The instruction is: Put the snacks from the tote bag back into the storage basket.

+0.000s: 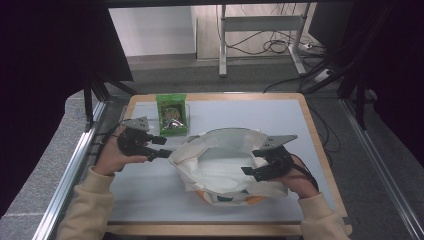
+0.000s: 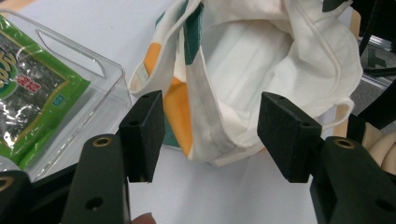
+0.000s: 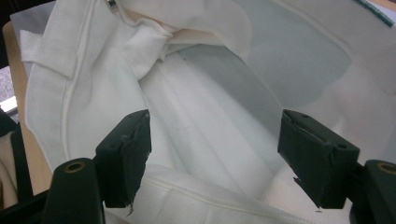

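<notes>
1. My left black two-jaw gripper [image 1: 161,147] sits at the left edge of the bag. Its jaws are wide apart with nothing pinched between them.
2. In the left gripper view, that left gripper [image 2: 210,135] points at the bag's folded corner. The cloth sits in the gap between the jaws, and I cannot tell if it touches them.
3. My right black two-jaw gripper [image 1: 248,162] reaches over the bag's right rim. Its jaws are wide apart too, gripping nothing.
4. In the right gripper view, the right gripper [image 3: 215,156] looks down into the open bag. A white hem runs across just below the jaws.
5. The white cloth bag with orange and green patches [image 1: 220,165] lies in the middle of the table. Its mouth gapes open and faces up.
6. From the left gripper view the bag [image 2: 261,60] shows an orange and green stripe on its near side and white cloth inside.
7. In the right gripper view the bag's inside [image 3: 224,79] is plain white, with a cloth strap folded at the top left.
8. A clear plastic tray [image 1: 186,106] sits behind the bag, near the far left of the table. It is close to my left gripper.
9. A green packet of dark seaweed [image 1: 171,114] lies in the tray. The left gripper view shows the packet [image 2: 28,98] shiny and flat inside the clear tray [image 2: 100,70].
10. Everything rests on a pale grey table with a light wood edge [image 1: 280,117].
</notes>
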Motion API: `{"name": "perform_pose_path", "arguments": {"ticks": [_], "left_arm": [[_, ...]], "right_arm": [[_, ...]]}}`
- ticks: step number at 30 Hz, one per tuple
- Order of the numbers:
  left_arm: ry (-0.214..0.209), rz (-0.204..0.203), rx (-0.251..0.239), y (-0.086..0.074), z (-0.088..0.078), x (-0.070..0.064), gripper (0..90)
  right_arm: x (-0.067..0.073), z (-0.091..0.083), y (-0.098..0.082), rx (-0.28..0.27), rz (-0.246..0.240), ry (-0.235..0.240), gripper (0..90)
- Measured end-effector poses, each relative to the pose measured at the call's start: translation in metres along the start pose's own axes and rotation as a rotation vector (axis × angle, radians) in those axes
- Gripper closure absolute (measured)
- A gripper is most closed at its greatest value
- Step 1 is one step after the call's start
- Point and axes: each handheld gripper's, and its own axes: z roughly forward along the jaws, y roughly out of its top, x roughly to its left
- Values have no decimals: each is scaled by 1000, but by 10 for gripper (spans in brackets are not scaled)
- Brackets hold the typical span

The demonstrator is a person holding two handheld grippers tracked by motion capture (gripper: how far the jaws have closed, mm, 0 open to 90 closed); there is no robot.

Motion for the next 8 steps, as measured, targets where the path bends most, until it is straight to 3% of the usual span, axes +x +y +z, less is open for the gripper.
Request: {"name": "perform_pose_path", "arguments": {"ticks": [8], "left_arm": [[-6, -7, -3, 0, 4, 4, 392]], "right_arm": [[1, -4, 2, -31, -3, 19, 258]]}}
